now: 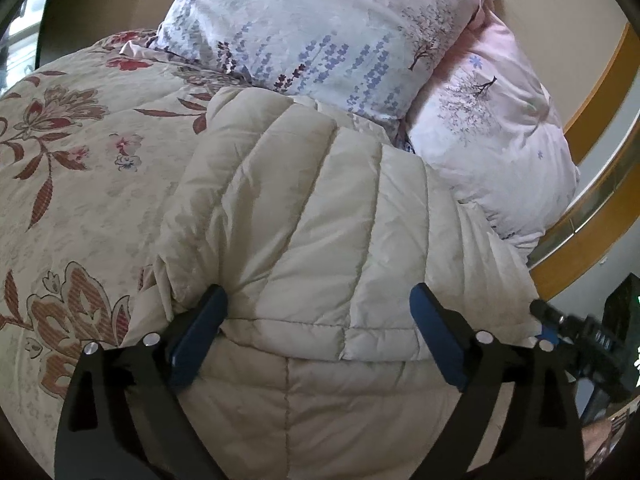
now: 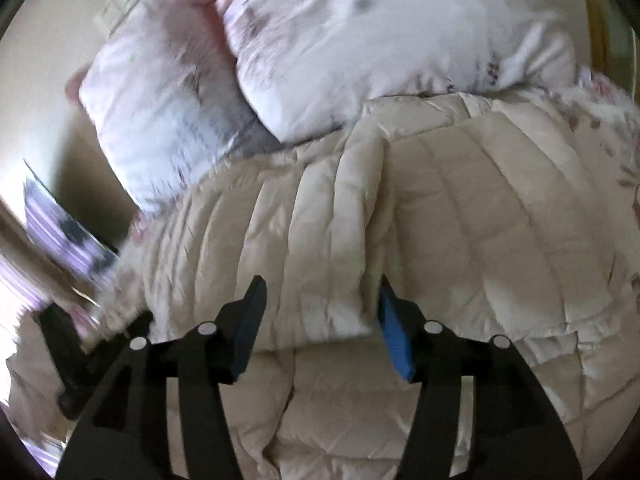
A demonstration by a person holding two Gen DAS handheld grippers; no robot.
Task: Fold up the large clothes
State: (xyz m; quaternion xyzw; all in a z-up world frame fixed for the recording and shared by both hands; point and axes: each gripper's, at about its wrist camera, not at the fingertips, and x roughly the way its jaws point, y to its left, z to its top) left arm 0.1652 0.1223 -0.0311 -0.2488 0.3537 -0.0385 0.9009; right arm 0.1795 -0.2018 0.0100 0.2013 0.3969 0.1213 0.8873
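Note:
A beige quilted puffer jacket (image 1: pixel 304 208) lies folded on the bed, its padded ribs running away from me. My left gripper (image 1: pixel 318 300) hovers low over its near part, open wide, with a broad padded fold between the blue pads (image 1: pixel 200 328) and no squeeze on it. In the right wrist view the jacket (image 2: pixel 460 216) fills the middle, blurred. My right gripper (image 2: pixel 320 292) stands open over a raised fold edge. Its right pad (image 2: pixel 394 336) lies next to that edge and the left pad is clear of the cloth.
A cream floral quilt (image 1: pixel 72 168) covers the bed to the left. Two pale printed pillows (image 1: pixel 320 28) (image 1: pixel 496 148) lean at the head, just beyond the jacket. A wooden bed frame (image 1: pixel 600 104) curves along the right. A dark gripper body (image 1: pixel 576 332) shows at the right edge.

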